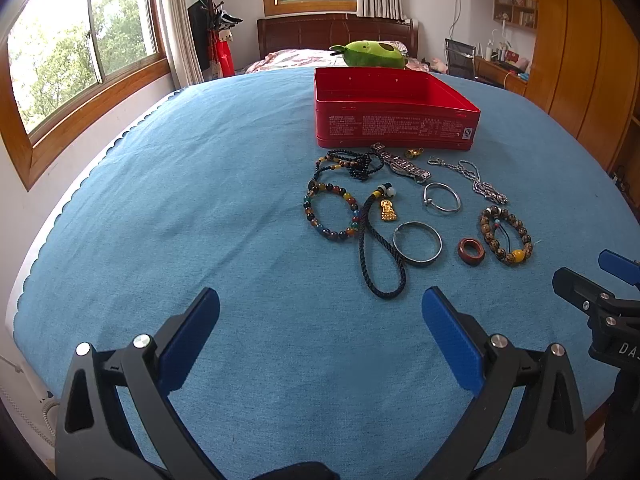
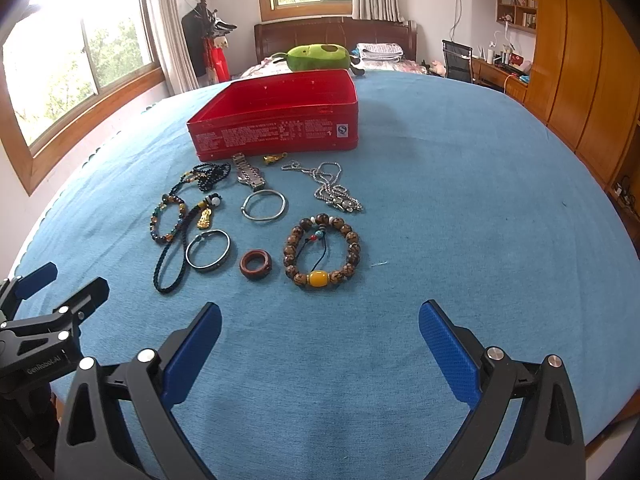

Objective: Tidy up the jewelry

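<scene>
Both tools hang above the blue cloth (image 1: 240, 184), and the left gripper (image 1: 320, 332) has its blue pads spread wide with nothing between them; same story for the right gripper (image 2: 320, 344), jaws fully apart over bare fabric. Ahead sits the red tin box (image 1: 396, 116), lid off, white print along its near wall, and nothing to be seen inside it. The jewelry is scattered on the cloth just in front of that box. Nearest the right gripper lies the brown wooden bead bracelet (image 2: 322, 254), a fat yellow bead at its near side and a small knotted cord with a turquoise bead inside the loop. Just left of it, the reddish-brown ring (image 2: 256, 265), thick and glossy. Then a dark-edged silver bangle (image 2: 208, 250), and behind it a thinner silver bangle (image 2: 264, 205). A braided dark cord (image 1: 378, 248) loops toward the left gripper, carrying a gold pendant (image 1: 387, 210). A multicoloured bead bracelet (image 1: 330, 212) lies on the left side, a string of small black beads (image 1: 356, 164) behind it. Close to the box wall: a metal watch (image 1: 402, 164), a silver chain (image 2: 332, 186) heaped at one end, and a tiny gold charm (image 1: 414, 153), too small to make out its shape.
</scene>
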`<control>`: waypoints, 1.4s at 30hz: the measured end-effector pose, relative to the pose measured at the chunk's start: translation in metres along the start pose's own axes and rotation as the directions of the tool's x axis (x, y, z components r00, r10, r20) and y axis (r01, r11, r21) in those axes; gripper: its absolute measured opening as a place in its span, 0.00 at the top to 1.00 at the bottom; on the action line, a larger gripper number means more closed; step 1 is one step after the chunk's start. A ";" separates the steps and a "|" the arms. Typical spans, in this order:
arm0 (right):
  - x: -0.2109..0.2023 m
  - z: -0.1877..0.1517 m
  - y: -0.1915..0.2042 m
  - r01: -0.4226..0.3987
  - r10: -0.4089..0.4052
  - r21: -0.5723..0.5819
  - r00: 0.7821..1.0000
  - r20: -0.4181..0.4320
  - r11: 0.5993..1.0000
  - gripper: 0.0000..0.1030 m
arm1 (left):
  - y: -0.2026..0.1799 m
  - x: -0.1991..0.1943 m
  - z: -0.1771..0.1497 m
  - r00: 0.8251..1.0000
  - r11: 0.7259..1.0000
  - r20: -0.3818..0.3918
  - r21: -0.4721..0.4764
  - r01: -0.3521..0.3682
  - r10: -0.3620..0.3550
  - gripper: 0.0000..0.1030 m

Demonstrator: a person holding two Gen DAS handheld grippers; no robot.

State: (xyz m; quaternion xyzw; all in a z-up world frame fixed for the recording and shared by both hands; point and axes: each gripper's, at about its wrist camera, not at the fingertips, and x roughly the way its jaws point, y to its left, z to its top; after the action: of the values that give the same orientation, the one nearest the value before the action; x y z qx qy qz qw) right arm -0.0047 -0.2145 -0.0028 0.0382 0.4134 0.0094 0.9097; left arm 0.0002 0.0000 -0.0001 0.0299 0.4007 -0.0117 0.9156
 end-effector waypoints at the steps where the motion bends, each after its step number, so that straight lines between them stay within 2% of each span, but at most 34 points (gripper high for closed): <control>1: 0.000 0.000 0.000 0.001 -0.001 0.000 1.000 0.001 1.000 0.04 | 0.000 0.000 0.000 1.000 1.000 0.000 -0.001 0.000 0.000 0.03; 42: 0.001 0.001 0.002 -0.001 0.001 0.000 1.000 0.000 1.000 0.04 | 0.000 0.000 0.000 1.000 1.000 0.001 0.001 -0.003 0.003 0.03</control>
State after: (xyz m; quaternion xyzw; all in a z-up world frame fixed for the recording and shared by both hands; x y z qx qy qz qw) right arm -0.0031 -0.2128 -0.0024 0.0385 0.4132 0.0097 0.9098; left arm -0.0002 -0.0002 0.0002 0.0308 0.4001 -0.0104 0.9159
